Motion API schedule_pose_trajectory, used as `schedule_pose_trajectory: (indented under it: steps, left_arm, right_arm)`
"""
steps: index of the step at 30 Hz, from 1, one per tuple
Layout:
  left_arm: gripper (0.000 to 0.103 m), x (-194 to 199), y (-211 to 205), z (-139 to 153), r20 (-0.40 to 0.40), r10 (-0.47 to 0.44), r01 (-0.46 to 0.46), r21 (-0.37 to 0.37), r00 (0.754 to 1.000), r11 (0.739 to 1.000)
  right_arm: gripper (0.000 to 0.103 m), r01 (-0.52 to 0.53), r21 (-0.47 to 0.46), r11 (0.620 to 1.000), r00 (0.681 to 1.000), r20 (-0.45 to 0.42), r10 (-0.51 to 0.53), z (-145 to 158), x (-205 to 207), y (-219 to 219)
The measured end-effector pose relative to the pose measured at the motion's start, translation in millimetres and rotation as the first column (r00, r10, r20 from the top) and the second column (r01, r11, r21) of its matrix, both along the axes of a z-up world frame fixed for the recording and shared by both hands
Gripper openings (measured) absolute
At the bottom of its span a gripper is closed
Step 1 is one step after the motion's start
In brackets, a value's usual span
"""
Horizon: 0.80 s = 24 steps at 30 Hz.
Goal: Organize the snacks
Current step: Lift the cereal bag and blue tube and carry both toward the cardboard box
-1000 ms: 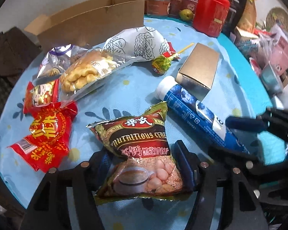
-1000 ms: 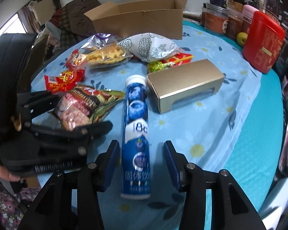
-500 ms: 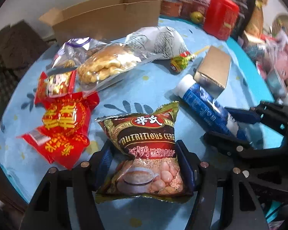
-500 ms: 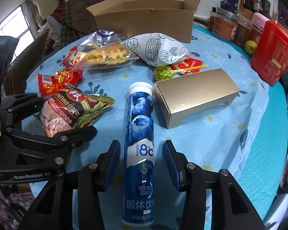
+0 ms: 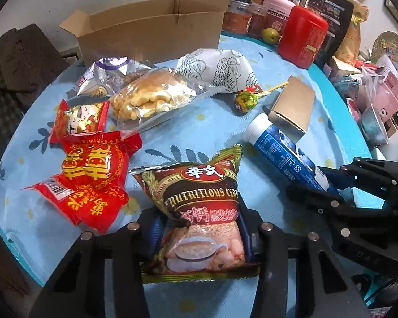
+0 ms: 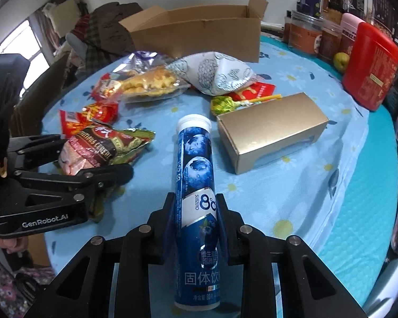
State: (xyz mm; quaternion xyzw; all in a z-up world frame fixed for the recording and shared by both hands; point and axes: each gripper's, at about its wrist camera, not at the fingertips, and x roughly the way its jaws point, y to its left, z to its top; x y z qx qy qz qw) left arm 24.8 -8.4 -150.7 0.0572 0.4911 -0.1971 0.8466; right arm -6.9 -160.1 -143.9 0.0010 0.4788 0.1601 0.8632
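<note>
The left gripper (image 5: 199, 228), just closed, pinches the light, crinkly, slippery cereal packet (image 5: 199, 212) mid-body, while the right gripper (image 6: 196, 206), just closed, clamps the stiff, smooth blue tube (image 6: 196, 185), cap at twelve o'clock.

Bare blue cloth is lying open on the desk (image 6: 291, 185) in front of the gold box (image 6: 272, 132) and out toward the right edge, giving the widest passage. A narrower gap is running between the blue tube (image 6: 196, 175) and the cereal packet (image 6: 103, 148). Toward the cardboard box (image 6: 199, 34) at the back, the way is being blocked by a heap: red packets (image 5: 92, 175), a bread bag (image 5: 148, 98), a white patterned bag (image 6: 215, 73) and a lollipop (image 6: 223, 104). A red canister (image 6: 368, 66) and jars are crowding the far right rim.
</note>
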Motion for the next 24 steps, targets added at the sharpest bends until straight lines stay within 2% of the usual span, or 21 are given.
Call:
schedule_pose_trajectory:
  steps: [4, 9, 18, 24]
  left_arm:
    - [0.045, -4.3, 3.2, 9.5, -0.001, -0.004, 0.004, -0.052, 1.000, 0.999]
    - [0.045, -8.0, 8.0, 25.2, 0.037, 0.004, -0.001, -0.078, 0.999, 0.997]
    - [0.045, -6.5, 8.1, 69.0, 0.137, -0.011, 0.029, -0.130, 0.991, 0.991]
    - [0.045, -0.1, 8.2, 100.0, 0.226, -0.008, 0.046, -0.161, 0.974, 0.986]
  right_arm:
    - [0.028, -0.027, 0.039, 0.999, 1.000, 0.005, 0.027, 9.0, -7.1, 2.1]
    - [0.028, -0.041, 0.058, 0.998, 0.999, 0.023, 0.039, 23.7, -12.0, 2.7]
    - [0.028, -0.067, 0.056, 0.996, 0.993, 0.097, 0.061, 63.7, -12.1, 2.9]
    - [0.028, -0.082, 0.039, 0.996, 0.982, 0.175, 0.074, 95.9, -5.1, 2.7]
